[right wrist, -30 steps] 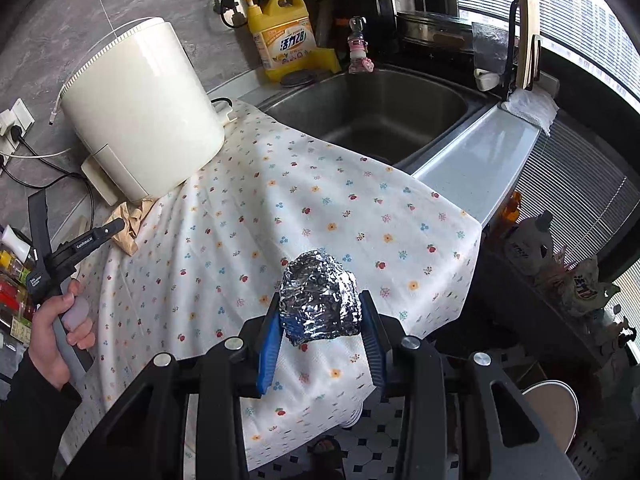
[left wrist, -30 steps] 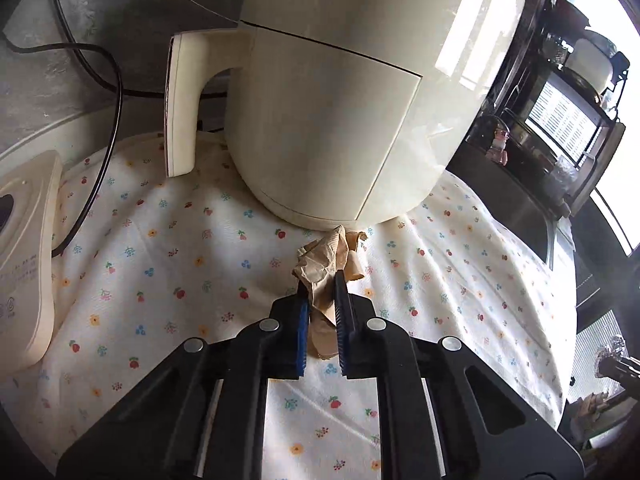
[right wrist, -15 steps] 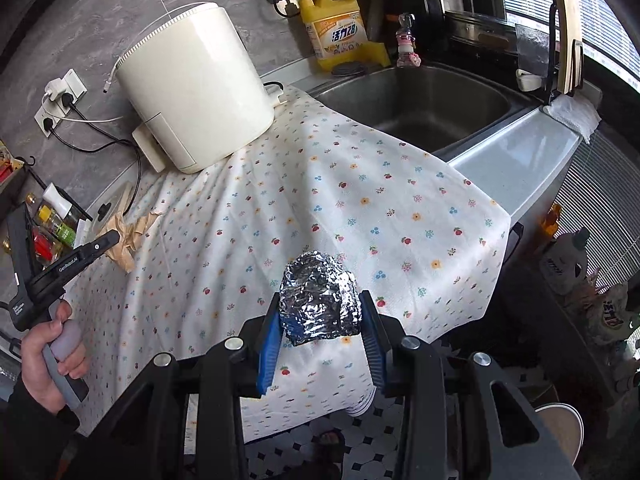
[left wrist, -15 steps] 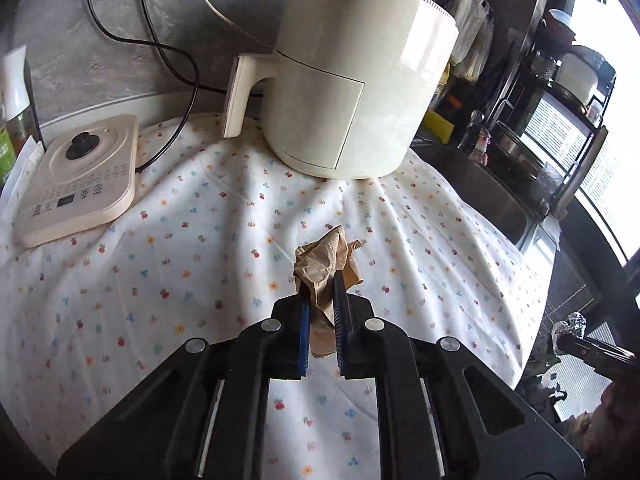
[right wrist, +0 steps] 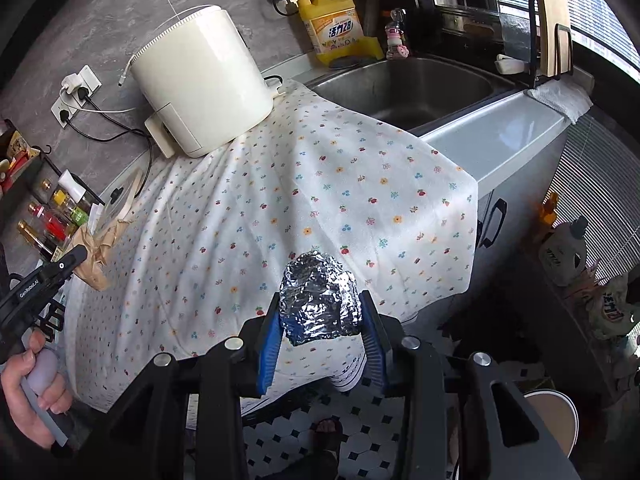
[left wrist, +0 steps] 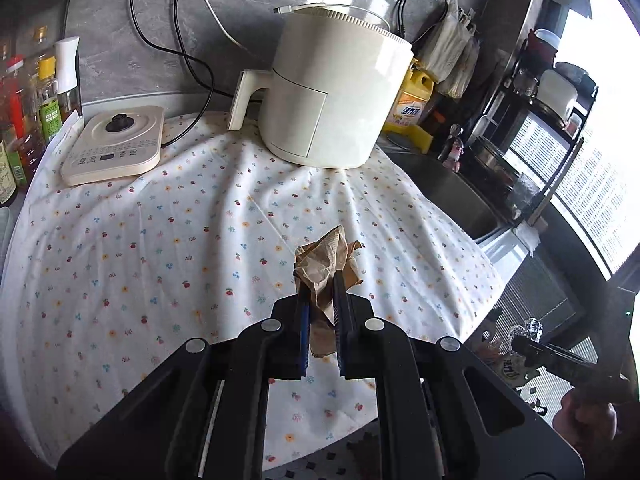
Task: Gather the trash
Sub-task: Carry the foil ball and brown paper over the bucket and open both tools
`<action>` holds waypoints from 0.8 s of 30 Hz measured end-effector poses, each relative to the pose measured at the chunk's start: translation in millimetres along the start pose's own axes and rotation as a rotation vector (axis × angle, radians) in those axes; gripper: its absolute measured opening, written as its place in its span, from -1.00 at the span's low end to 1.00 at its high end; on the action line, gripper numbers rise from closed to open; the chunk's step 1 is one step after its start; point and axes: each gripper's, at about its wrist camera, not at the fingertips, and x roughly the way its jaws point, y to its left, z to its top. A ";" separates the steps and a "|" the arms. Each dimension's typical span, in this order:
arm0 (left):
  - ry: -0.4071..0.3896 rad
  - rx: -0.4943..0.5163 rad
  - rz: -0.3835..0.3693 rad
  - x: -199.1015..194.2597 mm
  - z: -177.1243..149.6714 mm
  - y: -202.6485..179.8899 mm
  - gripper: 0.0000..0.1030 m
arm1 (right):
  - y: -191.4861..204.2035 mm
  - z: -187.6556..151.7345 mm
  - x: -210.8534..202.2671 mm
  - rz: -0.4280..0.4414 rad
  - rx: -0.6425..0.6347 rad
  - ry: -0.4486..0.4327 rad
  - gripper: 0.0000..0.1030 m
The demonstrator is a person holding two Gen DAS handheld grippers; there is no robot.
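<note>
The left gripper (left wrist: 320,300) pinches a crumpled wad of brown paper (left wrist: 326,268) at the centre of the left wrist view, its two fingers pressed nearly together with the paper squeezed flat between them and the loose upper part fanning out above. The wad is clear of the flowered cloth (left wrist: 160,240) that covers the counter. In the right wrist view the right gripper (right wrist: 320,320) clamps a ball of foil (right wrist: 318,300) at lower centre, the blue pads bearing on its two sides; the ball hangs out past the front edge of the cloth, above the tiled floor (right wrist: 360,440).

Both pieces look secured, so the step in hand seems to be carrying them to wherever the trash goes. No bin shows clearly in either view; a pale round rim at the lower right of the right wrist view may be one, but I cannot tell.

To do it well, keep both grips firm until each piece is over the container. The paper is held low on a thin fold and could tear or slip, so move it smoothly. Keep the grippers apart, swing wide of the white appliance (left wrist: 336,92) in the upper centre, and avoid snagging the cloth.
</note>
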 end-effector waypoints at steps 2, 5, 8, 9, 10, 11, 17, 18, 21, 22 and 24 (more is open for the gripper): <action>-0.001 0.008 -0.006 -6.0 -6.6 -11.8 -0.80 | -10.8 -6.9 -5.8 -0.007 0.007 0.002 -0.29; 0.004 0.022 -0.016 -10.6 -17.7 -29.3 -0.80 | -31.5 -18.4 -13.9 -0.023 0.027 0.008 -0.29; 0.014 0.037 -0.028 -14.1 -32.1 -46.2 -0.80 | -54.7 -32.5 -21.8 -0.045 0.051 0.015 -0.29; 0.016 0.040 -0.031 -16.3 -37.6 -52.1 -0.80 | -62.7 -37.6 -24.3 -0.051 0.059 0.019 -0.29; 0.021 0.043 -0.035 -17.5 -42.5 -57.4 -0.79 | -71.1 -42.4 -26.1 -0.058 0.068 0.023 -0.29; 0.026 0.047 -0.038 -18.2 -47.0 -62.8 -0.80 | -79.5 -47.5 -28.3 -0.065 0.079 0.027 -0.29; 0.073 0.089 -0.062 -14.3 -75.8 -99.6 -0.80 | -130.0 -78.1 -42.8 -0.100 0.156 0.036 -0.29; 0.080 0.098 -0.068 -14.3 -81.2 -106.6 -0.79 | -137.9 -83.4 -45.2 -0.105 0.167 0.038 -0.29; 0.101 0.136 -0.077 -12.4 -95.1 -126.5 -0.79 | -159.8 -99.2 -51.1 -0.119 0.198 0.048 -0.29; 0.109 0.150 -0.080 -11.6 -99.9 -133.1 -0.79 | -166.4 -104.7 -53.0 -0.123 0.206 0.052 -0.29; 0.123 0.169 -0.088 -9.6 -109.0 -145.2 -0.80 | -178.4 -115.4 -57.4 -0.132 0.222 0.057 -0.29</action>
